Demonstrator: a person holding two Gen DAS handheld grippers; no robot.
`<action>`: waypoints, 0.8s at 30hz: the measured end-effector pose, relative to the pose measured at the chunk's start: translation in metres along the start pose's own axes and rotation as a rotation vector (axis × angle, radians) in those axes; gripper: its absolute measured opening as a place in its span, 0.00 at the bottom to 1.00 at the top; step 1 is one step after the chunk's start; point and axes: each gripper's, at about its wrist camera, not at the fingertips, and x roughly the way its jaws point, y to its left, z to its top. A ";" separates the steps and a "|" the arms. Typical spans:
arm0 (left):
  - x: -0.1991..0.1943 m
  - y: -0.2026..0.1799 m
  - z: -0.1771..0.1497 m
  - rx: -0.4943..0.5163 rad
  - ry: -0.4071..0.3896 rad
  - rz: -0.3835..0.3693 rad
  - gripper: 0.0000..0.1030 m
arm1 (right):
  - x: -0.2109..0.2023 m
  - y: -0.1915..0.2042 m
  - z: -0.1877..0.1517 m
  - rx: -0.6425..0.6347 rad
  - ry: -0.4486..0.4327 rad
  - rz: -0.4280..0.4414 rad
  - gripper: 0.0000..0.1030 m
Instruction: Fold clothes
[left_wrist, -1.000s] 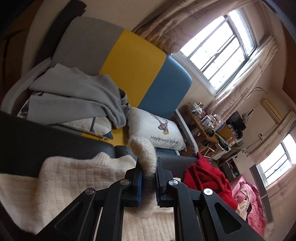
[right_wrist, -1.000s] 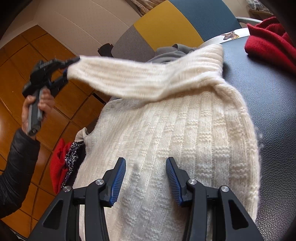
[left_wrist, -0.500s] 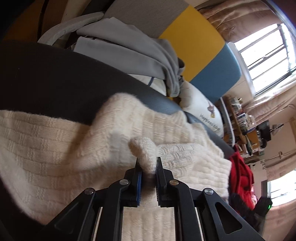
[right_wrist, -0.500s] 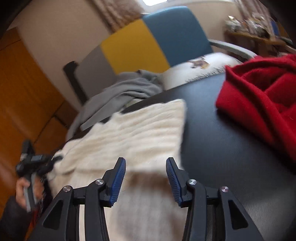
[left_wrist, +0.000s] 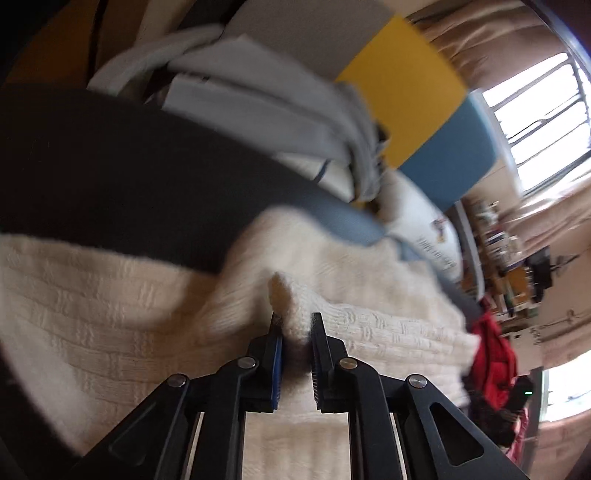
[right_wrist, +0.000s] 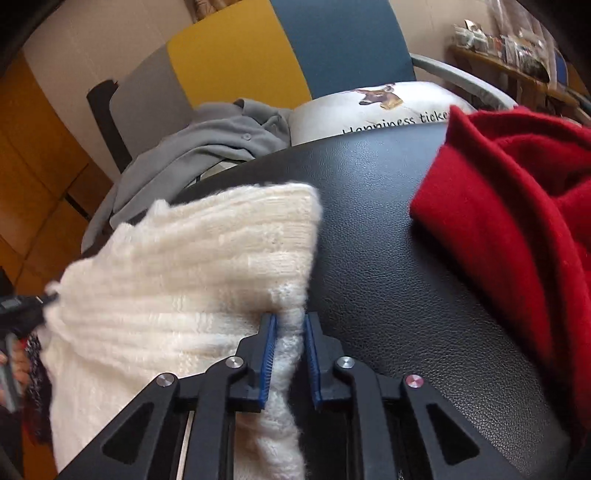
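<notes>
Sweaters number two: one cream knit sweater (right_wrist: 177, 266) on the black counter (right_wrist: 388, 258), pinched by left claw (left_wrist: 295, 328) and right claw (right_wrist: 290, 328); one red sweater (right_wrist: 517, 206) beside it.

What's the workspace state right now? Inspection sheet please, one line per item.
Surface: black leather-look tabletop, partly covered by clothes.
Job's things: cream cable-knit sweater spread on it, one part folded over the body; red knit garment heaped at the right.
Clutter: grey button-up garment and white printed cushion on the grey-yellow-blue chair behind.
Grippers: left claw shut on a sweater fold; right claw shut on the sweater's edge.
Cables: nothing seen.
Surroundings: curtained windows, cluttered shelf, wood panelling.
</notes>
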 end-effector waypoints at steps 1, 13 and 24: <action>0.004 0.004 -0.002 -0.022 -0.007 -0.013 0.17 | 0.000 0.000 0.001 0.004 -0.004 -0.005 0.21; -0.049 -0.010 -0.035 0.044 -0.207 -0.068 0.46 | -0.039 0.081 -0.017 -0.306 -0.088 -0.026 0.29; 0.002 -0.045 -0.109 0.377 -0.229 0.110 0.50 | -0.027 0.059 -0.070 -0.412 -0.084 -0.211 0.24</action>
